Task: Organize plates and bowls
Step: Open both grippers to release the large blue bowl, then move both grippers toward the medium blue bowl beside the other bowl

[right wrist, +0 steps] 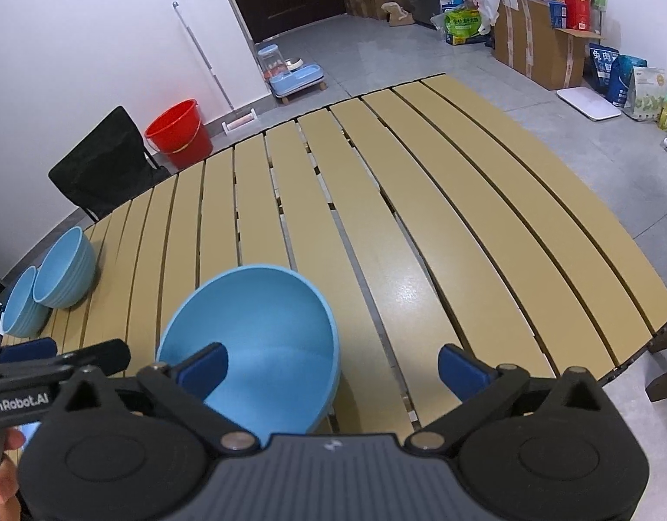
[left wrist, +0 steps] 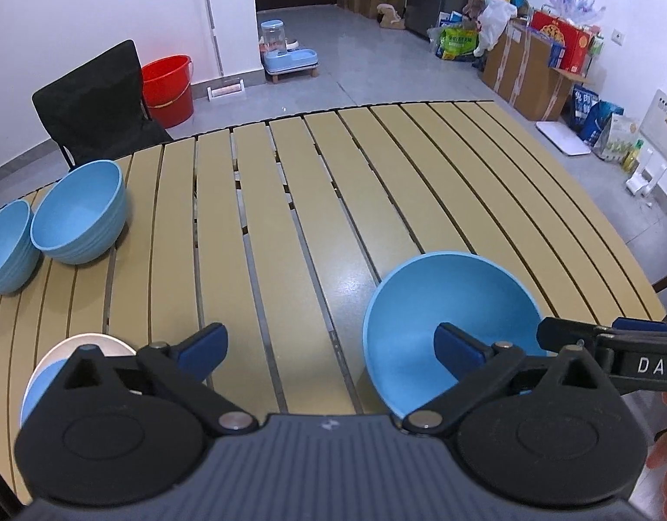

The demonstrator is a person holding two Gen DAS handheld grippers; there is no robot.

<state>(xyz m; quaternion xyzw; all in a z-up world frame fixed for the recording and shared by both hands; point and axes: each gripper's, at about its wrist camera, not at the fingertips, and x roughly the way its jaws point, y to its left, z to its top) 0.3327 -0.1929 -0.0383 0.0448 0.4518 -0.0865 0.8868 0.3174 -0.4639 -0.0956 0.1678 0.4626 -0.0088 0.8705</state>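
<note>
A big blue bowl (right wrist: 264,338) sits on the table (right wrist: 463,225).
It is round and smooth inside. The left gripper (left wrist: 331,345) and right gripper (right wrist: 333,367) are wide open, holding nothing.

Both pictures are bright and evenly lit from above. A soft white glare lies on the table (left wrist: 346,278) just ahead of the fingers. Shadows are weak and short. The fisheye lens bends the table slats, and the corners are dark. Focus is sharp.
</note>
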